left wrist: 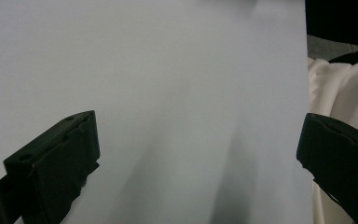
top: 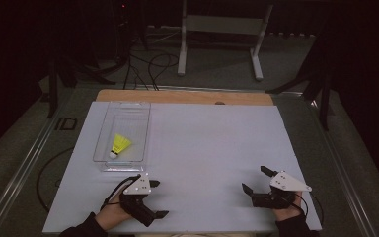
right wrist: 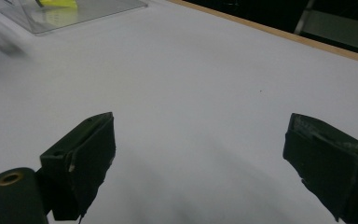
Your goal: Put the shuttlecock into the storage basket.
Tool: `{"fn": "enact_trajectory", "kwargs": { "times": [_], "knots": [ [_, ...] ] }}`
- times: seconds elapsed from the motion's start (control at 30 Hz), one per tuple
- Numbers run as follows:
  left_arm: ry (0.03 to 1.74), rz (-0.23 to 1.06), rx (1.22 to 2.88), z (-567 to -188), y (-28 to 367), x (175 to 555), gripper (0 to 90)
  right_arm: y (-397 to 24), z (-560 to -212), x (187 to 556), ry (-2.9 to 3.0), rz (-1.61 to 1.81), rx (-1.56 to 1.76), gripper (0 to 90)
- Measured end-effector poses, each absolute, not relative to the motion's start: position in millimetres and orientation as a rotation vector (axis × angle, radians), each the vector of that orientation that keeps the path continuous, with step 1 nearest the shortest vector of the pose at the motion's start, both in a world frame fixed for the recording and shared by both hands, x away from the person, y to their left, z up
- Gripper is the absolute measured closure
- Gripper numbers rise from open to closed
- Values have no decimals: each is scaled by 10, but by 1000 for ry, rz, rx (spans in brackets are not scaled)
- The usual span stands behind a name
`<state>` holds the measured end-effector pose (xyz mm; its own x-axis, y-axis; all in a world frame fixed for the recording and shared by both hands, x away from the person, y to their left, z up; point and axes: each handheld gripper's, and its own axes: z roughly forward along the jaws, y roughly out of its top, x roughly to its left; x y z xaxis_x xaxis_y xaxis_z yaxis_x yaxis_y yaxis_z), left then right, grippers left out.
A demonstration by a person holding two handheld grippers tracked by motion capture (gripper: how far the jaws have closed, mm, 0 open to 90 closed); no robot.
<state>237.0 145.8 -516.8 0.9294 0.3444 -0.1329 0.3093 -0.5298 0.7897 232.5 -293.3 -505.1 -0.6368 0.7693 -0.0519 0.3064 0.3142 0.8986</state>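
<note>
Shuttlecock (top: 120, 145) lies in tray (top: 103, 143), just beyond left gripper's (top: 159, 198) fingers.

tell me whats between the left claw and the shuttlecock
In the high view, just the clear tray's near wall and bare white tabletop separate the left claw from the shuttlecock.

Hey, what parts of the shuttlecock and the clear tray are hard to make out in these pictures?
- Shuttlecock: too small in the high view for feather detail; in the right gripper view the top edge cuts it off.
- Clear tray: in the right gripper view, cut off by the top edge; its transparent walls are faint in the high view.
</note>
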Motion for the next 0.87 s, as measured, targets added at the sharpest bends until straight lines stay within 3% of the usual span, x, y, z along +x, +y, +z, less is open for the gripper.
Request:
{"fn": "enact_trajectory", "kwargs": {
  "times": [0.63, 0.87],
  "knots": [
    [522, 114, 2048, -5160, 1666, 2389, 1, -2920, -5055, 2325, 2119, 1265, 955, 92],
    [518, 108, 2077, -5181, 1638, 2391, 1, -2914, -5057, 2326, 2123, 1263, 949, 92]
  ]
}}
